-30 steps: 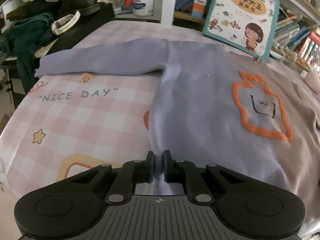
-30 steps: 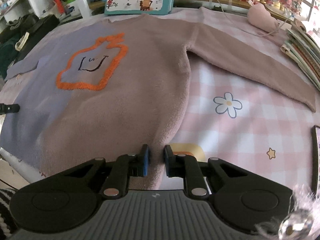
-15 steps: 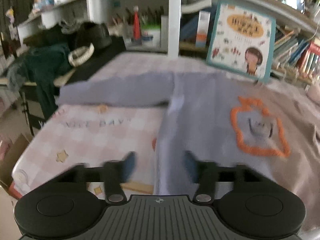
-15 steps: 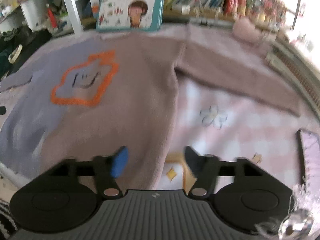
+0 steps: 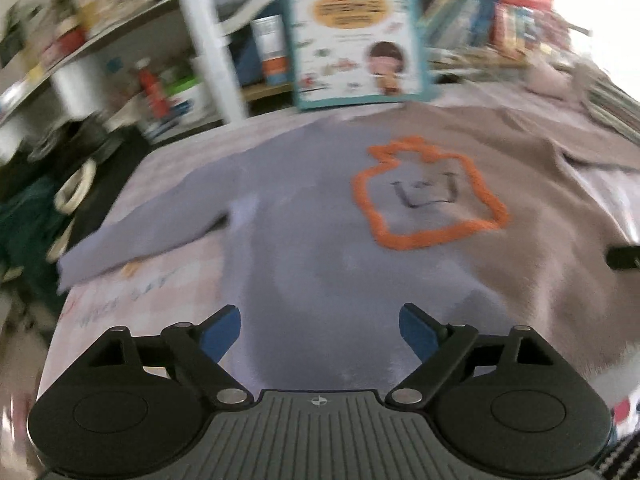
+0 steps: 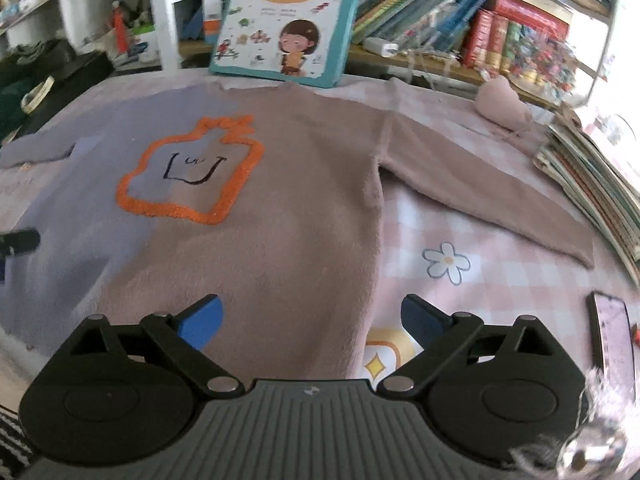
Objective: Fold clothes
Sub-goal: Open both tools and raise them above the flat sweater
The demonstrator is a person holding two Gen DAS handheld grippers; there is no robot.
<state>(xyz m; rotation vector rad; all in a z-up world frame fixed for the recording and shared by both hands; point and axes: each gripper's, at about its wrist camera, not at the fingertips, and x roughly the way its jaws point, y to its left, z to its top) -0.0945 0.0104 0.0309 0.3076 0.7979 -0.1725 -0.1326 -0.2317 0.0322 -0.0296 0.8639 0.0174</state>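
item: sweater (image 6: 304, 216), half lilac, half dusty brown, orange outline patch (image 6: 188, 176) on the chest. we find it spread flat, front up, on the pink checked bench cover (image 6: 500, 276), both sleeves stretched out left and right.
left claw (image 5: 320, 330): fingers spread wide, released, hovering above the lilac near hem, gripping nothing.
right claw (image 6: 310, 318): likewise wide apart and empty, above the brown near hem.
also noted: picture book (image 6: 286, 20) propped at the far edge; stacked books (image 6: 592, 176) far right; phone (image 6: 612, 336) near right.
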